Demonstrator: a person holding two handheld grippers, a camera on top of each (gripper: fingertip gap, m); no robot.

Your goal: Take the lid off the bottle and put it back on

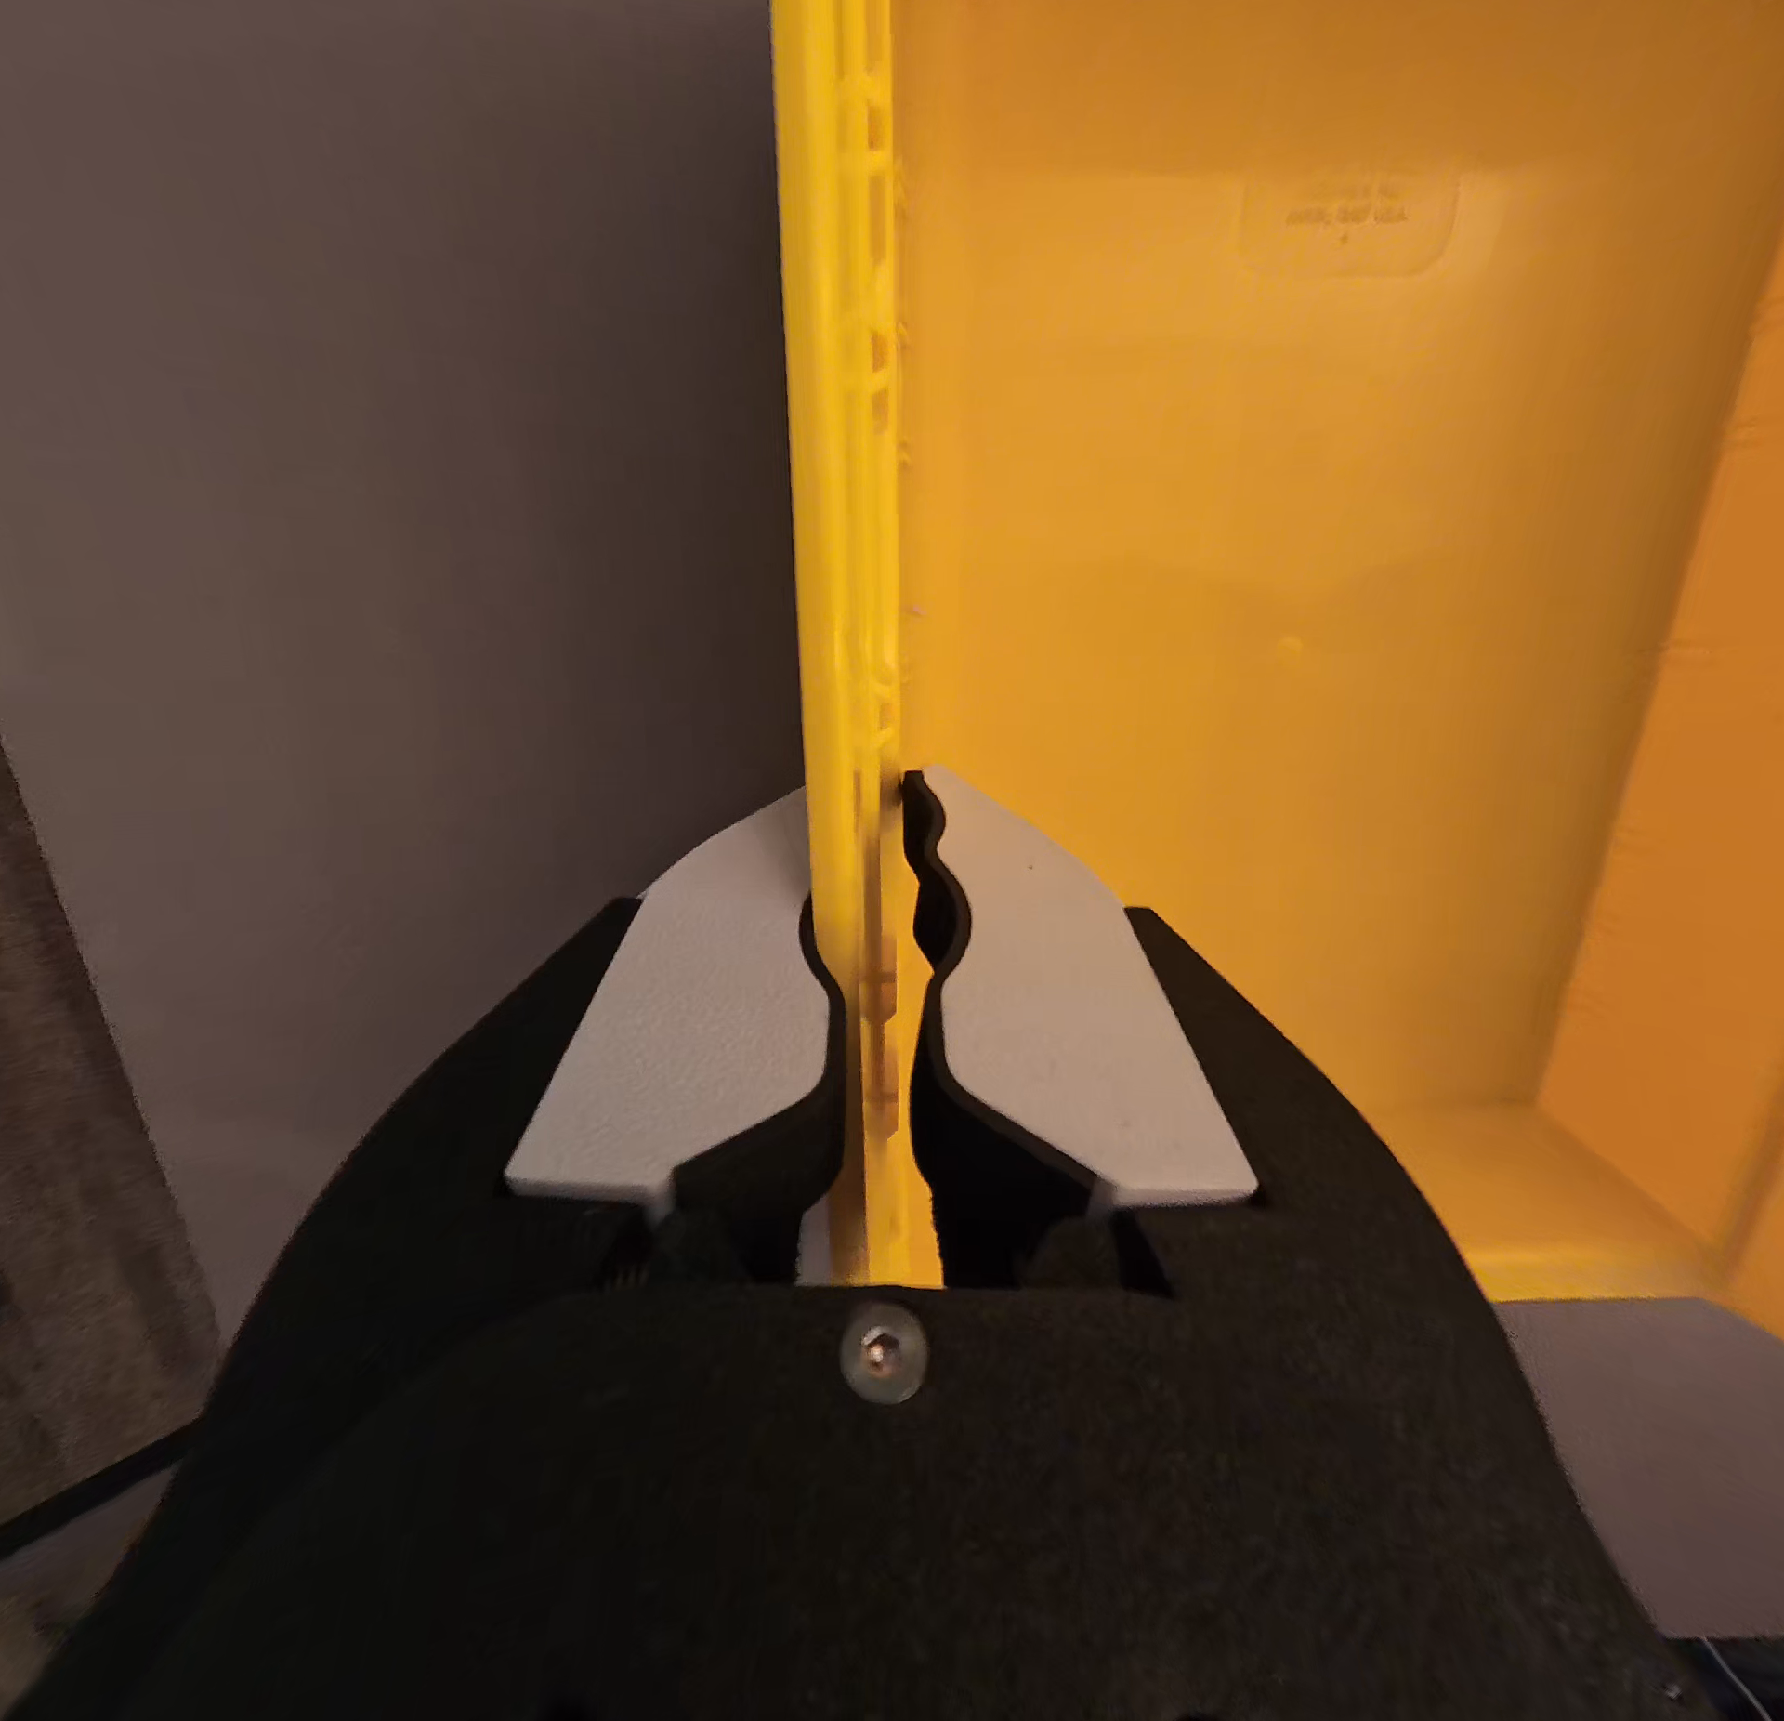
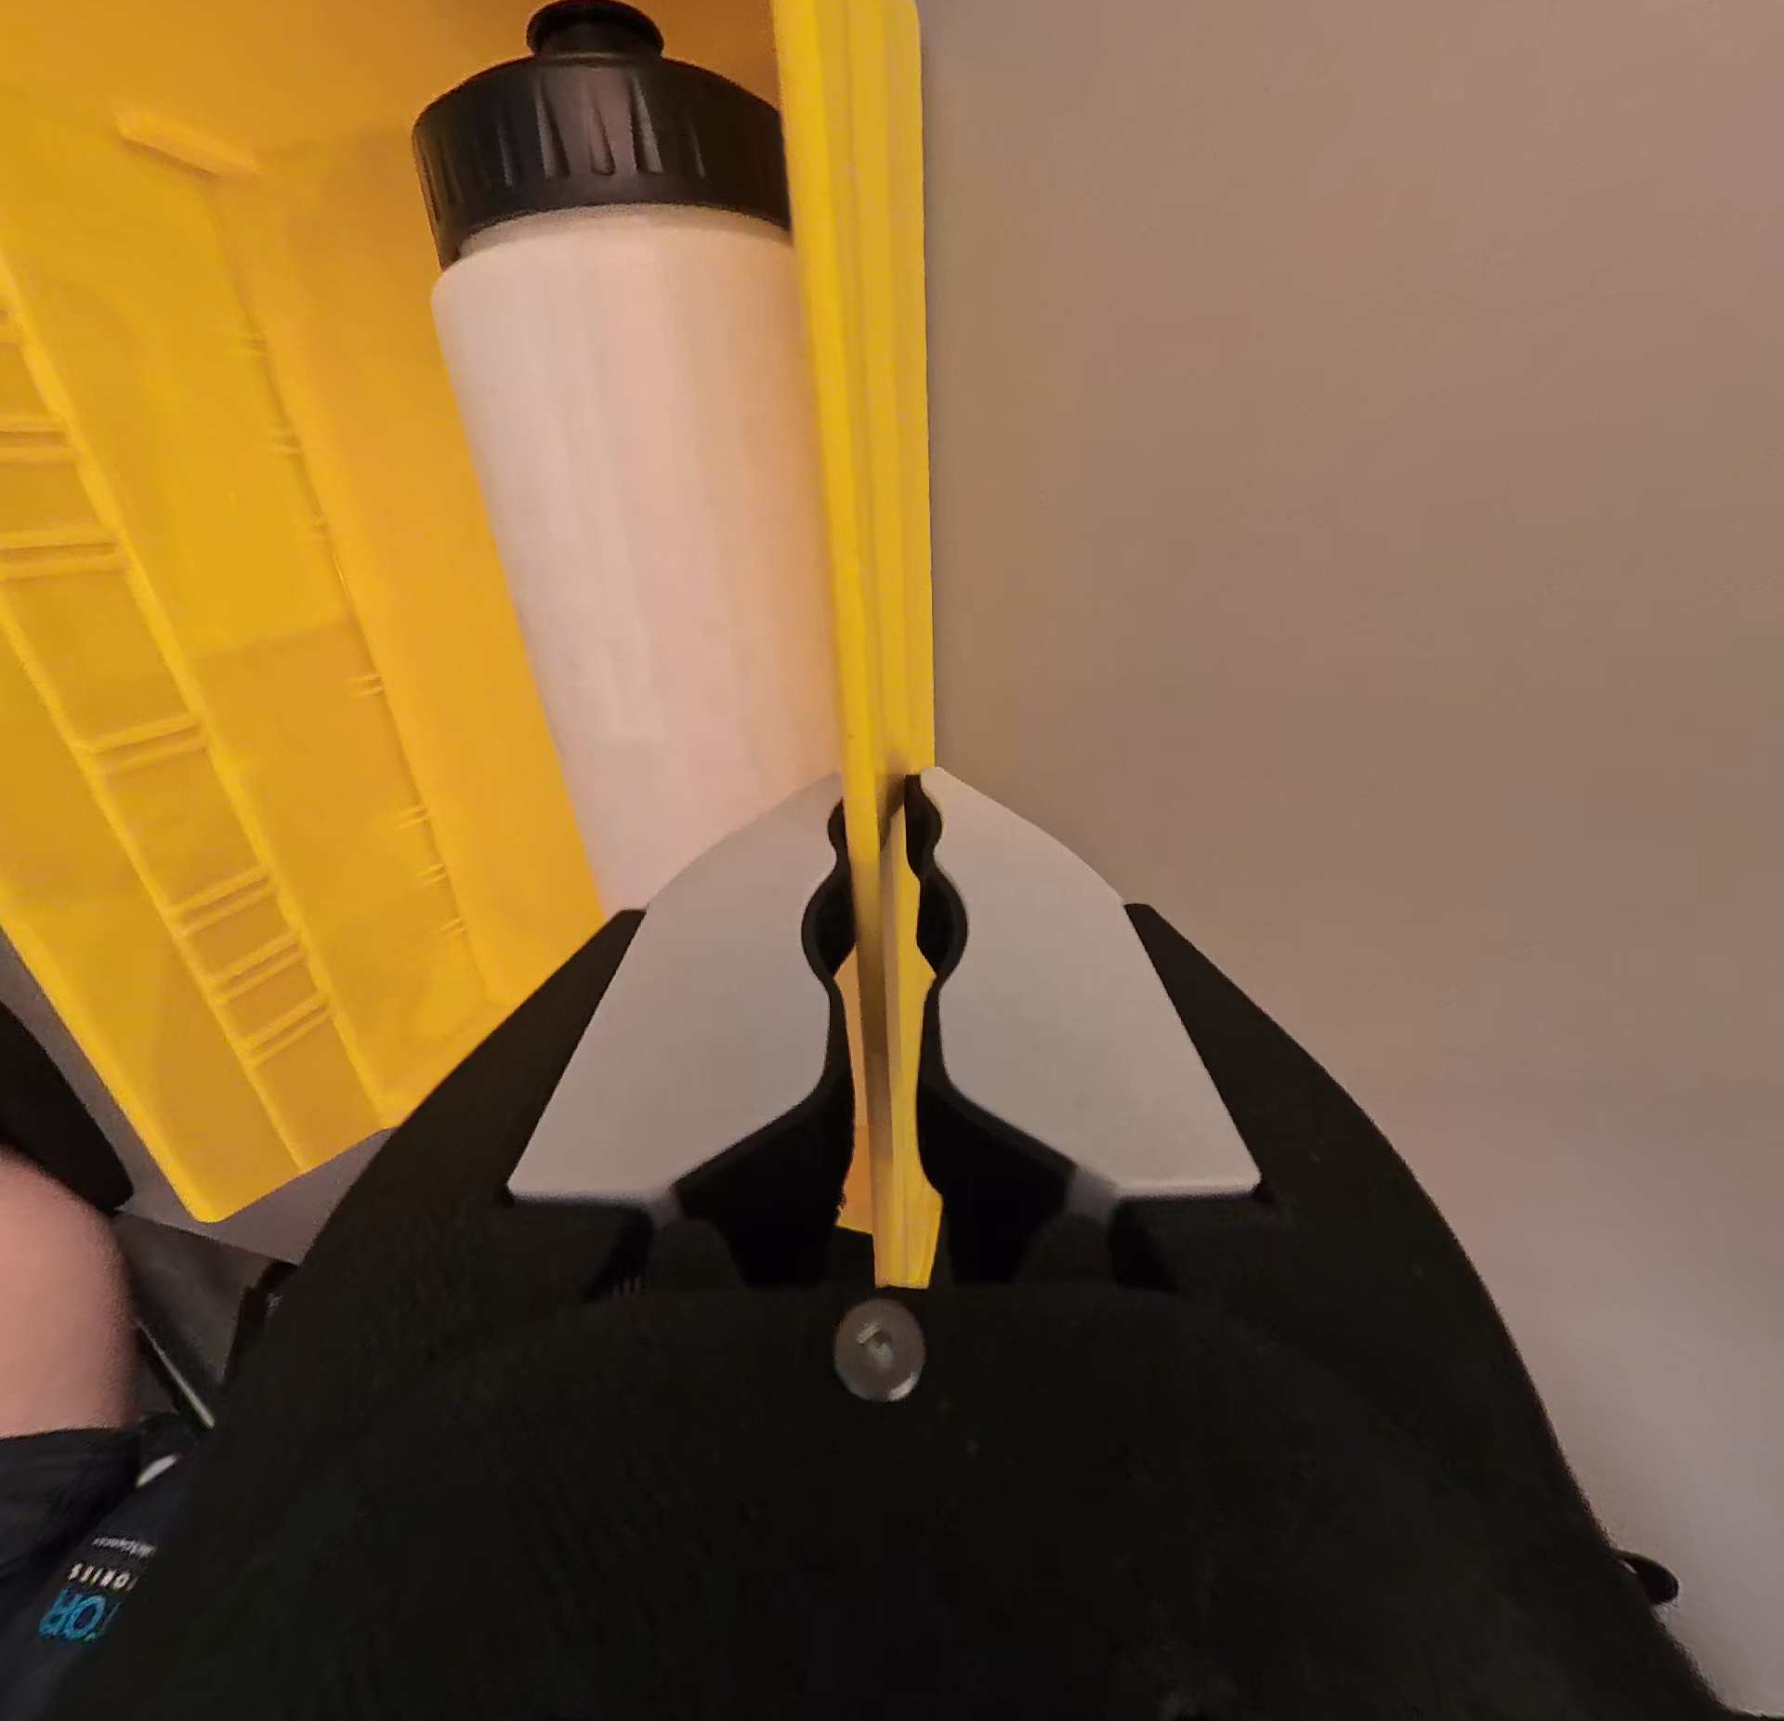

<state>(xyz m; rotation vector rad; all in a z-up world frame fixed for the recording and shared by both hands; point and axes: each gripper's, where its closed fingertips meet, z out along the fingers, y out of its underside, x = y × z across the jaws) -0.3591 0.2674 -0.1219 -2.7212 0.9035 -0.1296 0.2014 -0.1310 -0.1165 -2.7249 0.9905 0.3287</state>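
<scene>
where crate wall (image 2: 869,420) overlaps, bottle (image 2: 627,516) edge hidden

left gripper (image 1: 874,902): jaws either side of bin (image 1: 1255,613) wall edge; bin inside to its right, room wall (image 1: 386,420) to its left.
right gripper (image 2: 883,902): jaws either side of opp. bin (image 2: 193,613) wall edge; bin inside to its left.
bottle (image 2: 627,516): in bin, ahead-left of right gripper, just beside gripped wall.
lid (image 2: 599,149): on bottle, far end from gripper.
</scene>
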